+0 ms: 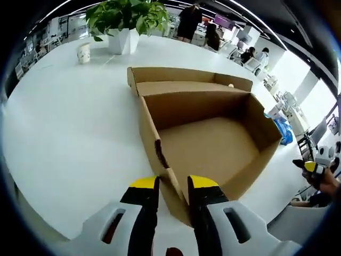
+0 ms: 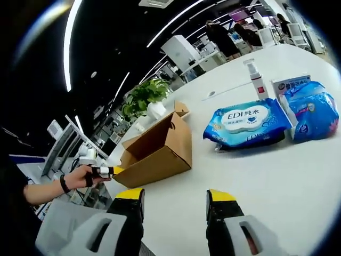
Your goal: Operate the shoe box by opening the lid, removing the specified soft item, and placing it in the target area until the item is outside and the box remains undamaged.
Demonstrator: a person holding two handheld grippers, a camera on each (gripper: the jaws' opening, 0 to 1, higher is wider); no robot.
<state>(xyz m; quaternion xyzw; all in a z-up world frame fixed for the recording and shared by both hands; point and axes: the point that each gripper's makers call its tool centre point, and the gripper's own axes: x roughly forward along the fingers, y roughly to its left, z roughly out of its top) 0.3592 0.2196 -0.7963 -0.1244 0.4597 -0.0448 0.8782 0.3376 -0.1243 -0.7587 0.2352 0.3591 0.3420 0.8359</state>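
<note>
Left tongs (image 1: pixel 173 184) sit nearest the lens in the left gripper view, their yellow-tipped jaws set narrow and closed on the near corner wall of the shoe box (image 1: pixel 213 144). That cardboard box stands on the white surface (image 1: pixel 69 133) with its lid (image 1: pixel 186 80) folded back at the far side; the bare brown floor of the box is exposed and nothing lies on it. A potted plant (image 1: pixel 127 24) and a paper cup (image 1: pixel 83 52) stand on the surface beyond the box, well apart from it.

Right tongs (image 2: pixel 175 200) hang above the white surface (image 2: pixel 277 181) in the right gripper view, jaws spread wide and holding nothing. The shoe box (image 2: pixel 157 152) lies ahead and to the left, with a hand (image 2: pixel 80 176) bringing the left tongs (image 2: pixel 109 170) to its near corner. To the right of the box, apart from it, a blue wet-wipe pack (image 2: pixel 248 124) lies flat on the surface. Just beside that pack rests a second blue soft pack (image 2: pixel 311 109), with a small carton (image 2: pixel 290 85) standing behind it and a pump bottle (image 2: pixel 256 79) upright further back. The potted plant (image 2: pixel 146 96) stands behind the box.
</note>
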